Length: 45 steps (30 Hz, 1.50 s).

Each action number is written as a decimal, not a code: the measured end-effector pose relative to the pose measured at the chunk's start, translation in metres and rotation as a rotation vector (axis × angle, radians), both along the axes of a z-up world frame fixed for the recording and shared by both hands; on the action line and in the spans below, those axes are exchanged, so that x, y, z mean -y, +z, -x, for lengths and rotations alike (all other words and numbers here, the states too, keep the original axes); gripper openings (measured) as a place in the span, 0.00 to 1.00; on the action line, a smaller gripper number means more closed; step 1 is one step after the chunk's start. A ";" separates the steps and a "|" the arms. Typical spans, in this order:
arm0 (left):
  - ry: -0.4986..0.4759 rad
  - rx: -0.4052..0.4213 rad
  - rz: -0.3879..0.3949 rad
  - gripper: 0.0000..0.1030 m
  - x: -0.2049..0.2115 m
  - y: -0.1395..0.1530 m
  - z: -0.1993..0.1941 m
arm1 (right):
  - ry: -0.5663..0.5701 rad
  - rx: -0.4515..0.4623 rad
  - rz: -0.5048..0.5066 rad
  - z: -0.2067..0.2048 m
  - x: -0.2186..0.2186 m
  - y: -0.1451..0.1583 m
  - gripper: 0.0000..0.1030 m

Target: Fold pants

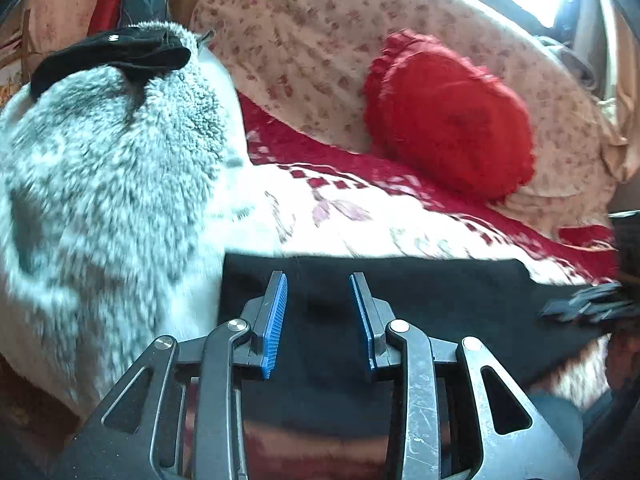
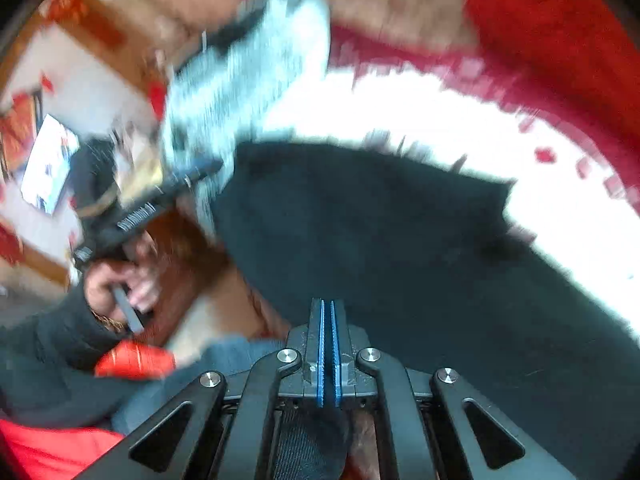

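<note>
**Inspector:** Surface and surroundings?

**Assistant:** A bed under a white bedspread (image 1: pixel 360 216) with a red checked border and faint floral print. Beyond the left gripper (image 1: pixel 318 312): a floral-print pillow (image 1: pixel 304 48) and a round red ruffled cushion (image 1: pixel 448 116). To its left, a heap of shaggy grey-white fleece (image 1: pixel 104 184) with a small black garment (image 1: pixel 112 56) on top.

**Inspector:** The pants?

**Assistant:** The black pants (image 1: pixel 380 288), matte and smooth, lie flat directly beneath and ahead of both claws.

**Inspector:** Claw states?

**Assistant:** Left: ribbed blue pads apart, nothing between them. The right gripper (image 2: pixel 329 344): pads pressed together, no cloth visibly caught. That view is blurred.
</note>
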State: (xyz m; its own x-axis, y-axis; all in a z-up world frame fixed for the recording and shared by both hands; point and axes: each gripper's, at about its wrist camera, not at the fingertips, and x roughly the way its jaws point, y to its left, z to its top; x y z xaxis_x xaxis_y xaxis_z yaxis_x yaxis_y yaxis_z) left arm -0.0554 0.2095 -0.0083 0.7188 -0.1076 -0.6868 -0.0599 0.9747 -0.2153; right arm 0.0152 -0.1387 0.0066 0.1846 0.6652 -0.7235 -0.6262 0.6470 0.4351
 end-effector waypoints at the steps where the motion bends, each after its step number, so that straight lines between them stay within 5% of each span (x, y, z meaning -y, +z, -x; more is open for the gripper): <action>1: 0.016 -0.020 0.012 0.29 -0.003 -0.005 -0.009 | -0.048 0.033 -0.018 -0.004 0.010 0.004 0.03; 4: 0.088 -0.161 0.058 0.29 -0.014 -0.040 -0.034 | -0.169 0.071 0.005 -0.021 0.016 -0.005 0.03; 6: 0.102 -0.161 0.057 0.30 -0.014 -0.045 -0.035 | -0.174 -0.038 0.166 -0.033 0.003 -0.044 0.02; 10: 0.102 -0.193 0.027 0.30 -0.010 -0.036 -0.038 | -0.187 0.024 0.161 -0.025 0.002 -0.040 0.01; 13: 0.124 -0.130 0.037 0.30 -0.005 -0.009 -0.027 | -0.239 0.089 0.073 -0.009 0.018 -0.017 0.02; 17: -0.011 -0.026 0.038 0.30 0.037 0.016 -0.007 | -0.307 0.167 0.000 0.016 0.057 0.010 0.03; 20: -0.164 -0.055 0.112 0.30 0.075 0.011 -0.004 | -0.417 0.102 0.040 0.021 0.108 -0.002 0.03; 23: -0.207 -0.139 0.104 0.30 0.101 -0.015 -0.010 | -0.564 -0.084 -0.019 0.022 0.190 -0.037 0.03; 25: -0.183 -0.212 0.126 0.31 0.105 -0.035 -0.015 | -0.667 -0.167 -0.225 0.031 0.246 -0.053 0.00; 29: -0.176 -0.188 0.127 0.37 0.109 -0.033 -0.008 | -0.941 -0.153 -0.308 0.066 0.327 -0.054 0.00; 32: -0.193 -0.187 0.105 0.44 0.115 -0.031 -0.008 | -1.038 -0.120 -0.158 0.079 0.339 -0.044 0.03; 34: -0.197 -0.187 0.081 0.45 0.119 -0.032 -0.010 | -1.040 -0.084 -0.258 0.090 0.340 -0.031 0.04; 35: -0.197 -0.187 0.077 0.45 0.118 -0.033 -0.012 | -1.027 -0.060 -0.312 0.095 0.337 -0.022 0.07; 37: -0.199 -0.187 0.084 0.45 0.116 -0.036 -0.011 | -1.033 -0.027 -0.315 0.104 0.331 -0.012 0.30; 38: -0.199 -0.186 0.091 0.45 0.117 -0.037 -0.012 | -1.047 -0.024 -0.314 0.108 0.328 -0.011 0.49; 42: -0.214 -0.181 0.106 0.51 0.115 -0.038 -0.011 | -1.103 -0.151 -0.341 0.117 0.336 -0.033 0.51; 45: -0.246 -0.180 0.095 0.63 0.121 -0.037 -0.011 | -1.113 -0.124 -0.285 0.123 0.338 -0.030 0.51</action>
